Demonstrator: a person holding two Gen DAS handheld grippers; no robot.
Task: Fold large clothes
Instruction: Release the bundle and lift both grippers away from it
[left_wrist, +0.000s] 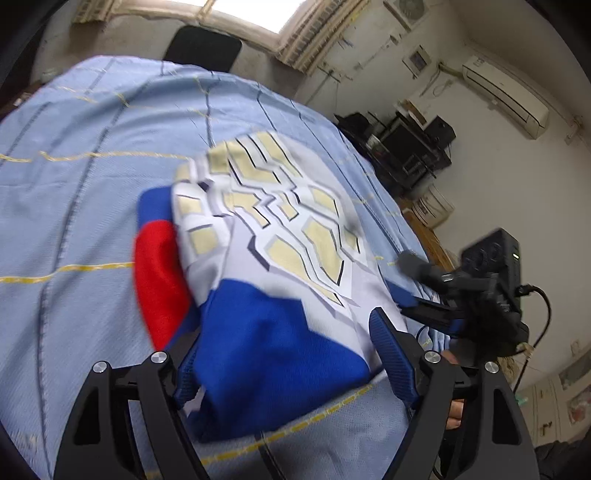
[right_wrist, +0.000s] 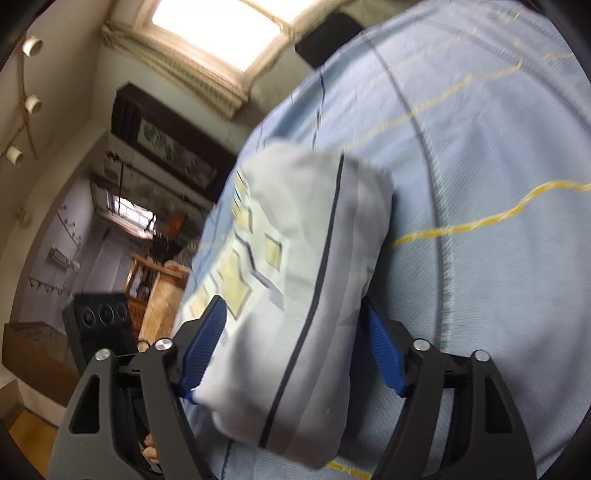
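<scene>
Releasing is the step in hand, judged from the spread claws: the folded jersey lies as a compact bundle on the blue plaid bedsheet, blue and red panels toward the left claw, white panels with cream patches toward 12 o'clock.

1. Left claw: jaws stand wide, one blue pad at each side of the bundle's blue edge. The left pad is partly tucked behind the cloth, so contact there cannot be told; no pinch shows.
2. Right claw: jaws likewise spread, straddling the white end of the jersey; its right pad sits in shadow beside the cloth.
3. Next move, as judged: back both claws clear without dragging the fold, then either fold once more or press the bundle flat.

Both views are motion-blurred. The garment's type, sleeves and layer count are not legible. The bundle's underside and the bed edge are hidden. Room furniture at 3 o'clock is indistinct.
</scene>
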